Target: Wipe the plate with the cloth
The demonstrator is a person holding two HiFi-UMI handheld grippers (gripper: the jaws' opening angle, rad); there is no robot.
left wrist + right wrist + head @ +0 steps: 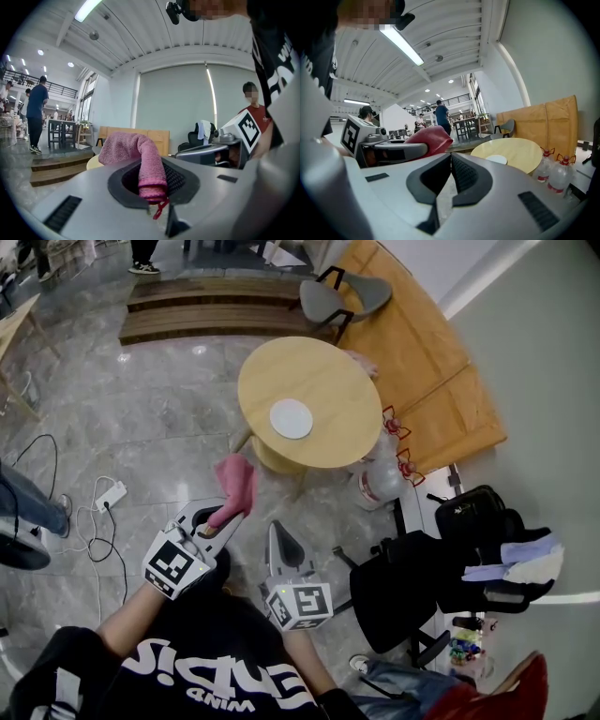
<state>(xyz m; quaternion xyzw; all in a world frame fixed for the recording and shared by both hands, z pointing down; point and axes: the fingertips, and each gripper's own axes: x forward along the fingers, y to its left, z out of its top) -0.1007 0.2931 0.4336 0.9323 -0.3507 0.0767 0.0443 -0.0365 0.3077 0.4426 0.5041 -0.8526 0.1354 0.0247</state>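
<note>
pink cloth in left tongs, plate on round bench

left tongs (228,513) are clamped on a pink cloth (236,485), held in the air above the grey tiled floor (159,418), short of the bench. in the left gripper view the cloth (140,157) comes up out of the closed pads, folds over and bunches to the left, with a red thread hanging below the pinch. right tongs (277,536) sit just beside the left ones, also short of the bench. their jaws are pressed together at the tips with nothing between them, seen plainly in the right gripper view (449,174). the white plate (291,418) lies flat near the middle of the round wooden bench (333,371), well apart from both tongs and from the cloth. two clear bottles with red handles (380,476) stand on the floor by the bench's right edge. a grey chair (345,294) is at the far side, and a white power strip (111,494) lies on the floor to the left.
</note>
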